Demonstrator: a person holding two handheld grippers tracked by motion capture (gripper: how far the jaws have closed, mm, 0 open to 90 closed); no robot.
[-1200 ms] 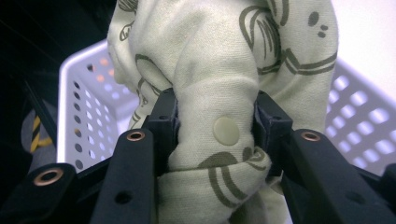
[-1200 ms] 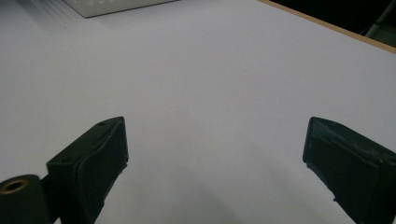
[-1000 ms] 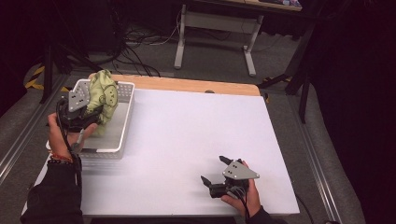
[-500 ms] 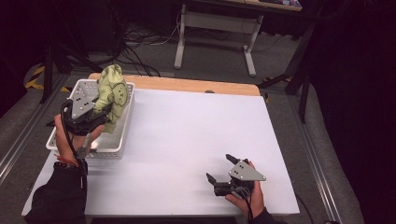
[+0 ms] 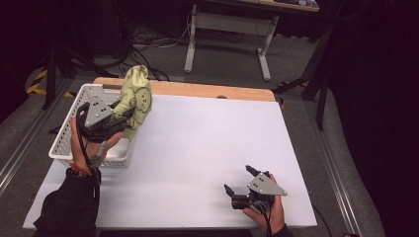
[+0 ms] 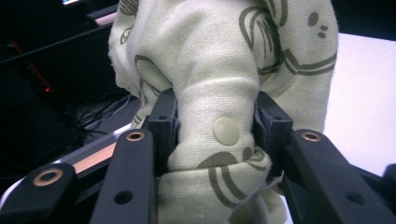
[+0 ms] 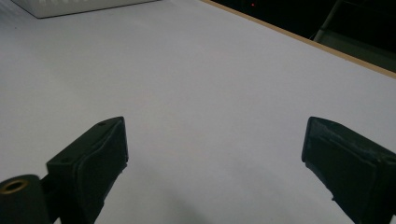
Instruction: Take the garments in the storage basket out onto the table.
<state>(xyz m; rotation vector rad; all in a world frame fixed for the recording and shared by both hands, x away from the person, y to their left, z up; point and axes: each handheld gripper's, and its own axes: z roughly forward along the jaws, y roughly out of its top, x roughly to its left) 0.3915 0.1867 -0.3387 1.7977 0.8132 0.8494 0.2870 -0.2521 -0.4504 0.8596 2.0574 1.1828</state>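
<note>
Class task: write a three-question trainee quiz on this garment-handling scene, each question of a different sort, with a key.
1. True or false: the left gripper is shut on the pale green patterned garment.
2. The right gripper is: A) open above the white table top; B) shut on a snap button; C) inside the basket.
3. Fill in: the garment is held over the white ___.

Key: 1 true; 2 A; 3 basket.
</note>
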